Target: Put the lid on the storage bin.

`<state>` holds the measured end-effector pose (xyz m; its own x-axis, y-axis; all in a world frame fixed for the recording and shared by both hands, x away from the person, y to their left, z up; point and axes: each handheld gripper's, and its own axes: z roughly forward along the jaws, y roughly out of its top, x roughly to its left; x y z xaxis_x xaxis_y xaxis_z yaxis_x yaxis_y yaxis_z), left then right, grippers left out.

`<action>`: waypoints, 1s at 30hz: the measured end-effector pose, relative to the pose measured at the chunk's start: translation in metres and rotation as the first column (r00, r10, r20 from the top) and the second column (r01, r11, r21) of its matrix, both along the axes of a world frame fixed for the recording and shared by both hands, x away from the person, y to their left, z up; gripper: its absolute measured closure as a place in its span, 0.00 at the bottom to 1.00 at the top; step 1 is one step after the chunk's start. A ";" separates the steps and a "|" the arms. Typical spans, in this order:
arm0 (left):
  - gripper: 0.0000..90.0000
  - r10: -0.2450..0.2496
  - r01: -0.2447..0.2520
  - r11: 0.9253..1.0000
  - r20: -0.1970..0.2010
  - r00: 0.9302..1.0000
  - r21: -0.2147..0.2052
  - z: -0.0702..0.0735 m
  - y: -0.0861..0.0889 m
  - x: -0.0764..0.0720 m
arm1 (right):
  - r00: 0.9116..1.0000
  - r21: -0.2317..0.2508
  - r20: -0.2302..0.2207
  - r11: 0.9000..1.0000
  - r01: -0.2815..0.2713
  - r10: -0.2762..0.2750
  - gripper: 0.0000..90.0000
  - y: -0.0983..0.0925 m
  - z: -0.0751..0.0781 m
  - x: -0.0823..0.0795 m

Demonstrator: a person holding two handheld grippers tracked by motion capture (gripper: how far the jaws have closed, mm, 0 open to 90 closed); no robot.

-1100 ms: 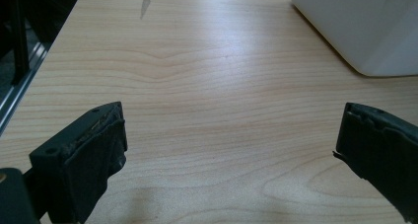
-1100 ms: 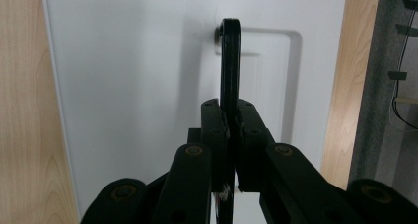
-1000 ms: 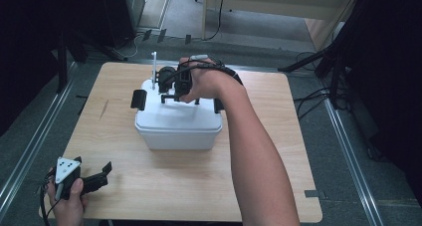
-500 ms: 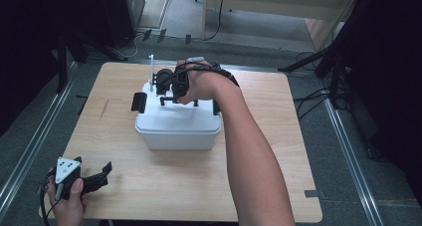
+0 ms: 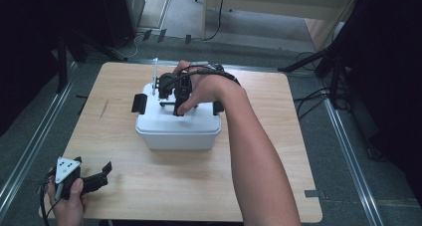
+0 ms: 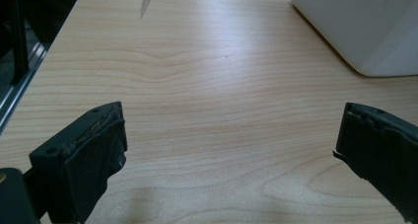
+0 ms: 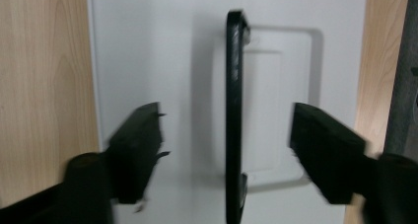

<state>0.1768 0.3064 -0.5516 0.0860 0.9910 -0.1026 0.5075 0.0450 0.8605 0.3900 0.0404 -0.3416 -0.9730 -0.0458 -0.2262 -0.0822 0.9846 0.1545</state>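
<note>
right gripper view looks straight down on the box (image 7: 148, 61), and we see its black handle (image 7: 234, 110) standing up thin in the middle of the white lid (image 7: 276, 100). our right gripper (image 7: 224, 150) has a jaw on each side of that handle, with clear white lid showing in both gaps. the jaws have just been opening, so the handle is between them but not pinched. a second ago the hand was in about the same spot over the lid, so what changed is the grip, not the place.

we think this means we have let go of the handle. the lid looks flat on the box, so it seems to be on and resting. next we would lift the right gripper away, slowly, so a jaw does not catch the handle.

from the high view, the box (image 5: 178, 131) sits near the middle of the table (image 5: 278, 151), a bit to the far side. it has black clips (image 5: 139, 103) at its ends. the right gripper (image 5: 177, 94) is on top of it.

our left gripper (image 5: 94, 178) rests well apart, at the near left corner of the table. in the left gripper view its jaws are wide open with bare table (image 6: 207, 86) between them, and it holds nothing.
</note>
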 end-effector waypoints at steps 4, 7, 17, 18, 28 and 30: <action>0.00 0.000 0.000 1.000 0.001 1.000 0.001 0.000 0.000 0.000 | 1.000 -0.035 0.025 0.999 0.010 -0.010 0.00 -0.006 0.001 -0.006; 0.00 0.000 0.000 1.000 -0.001 1.000 0.002 0.000 0.000 0.000 | 0.998 0.027 0.015 0.998 0.055 -0.055 0.00 -0.017 0.007 -0.008; 0.00 0.001 -0.001 1.000 -0.001 1.000 0.009 0.000 -0.001 0.000 | 0.994 0.086 0.017 0.990 0.110 -0.112 0.00 -0.055 0.016 -0.006; 0.00 0.001 -0.001 1.000 -0.002 1.000 0.008 0.000 -0.001 0.000 | 0.993 0.091 0.012 0.989 0.116 -0.117 0.00 -0.060 0.016 -0.006; 0.00 0.005 -0.005 1.000 0.001 1.000 0.009 0.000 -0.001 0.000 | 0.981 0.089 -0.005 0.977 0.194 -0.195 0.00 -0.109 0.015 -0.006; 0.00 0.006 -0.006 1.000 0.000 1.000 0.009 0.000 -0.001 0.000 | 0.977 0.099 -0.004 0.973 0.211 -0.211 0.00 -0.118 0.014 -0.007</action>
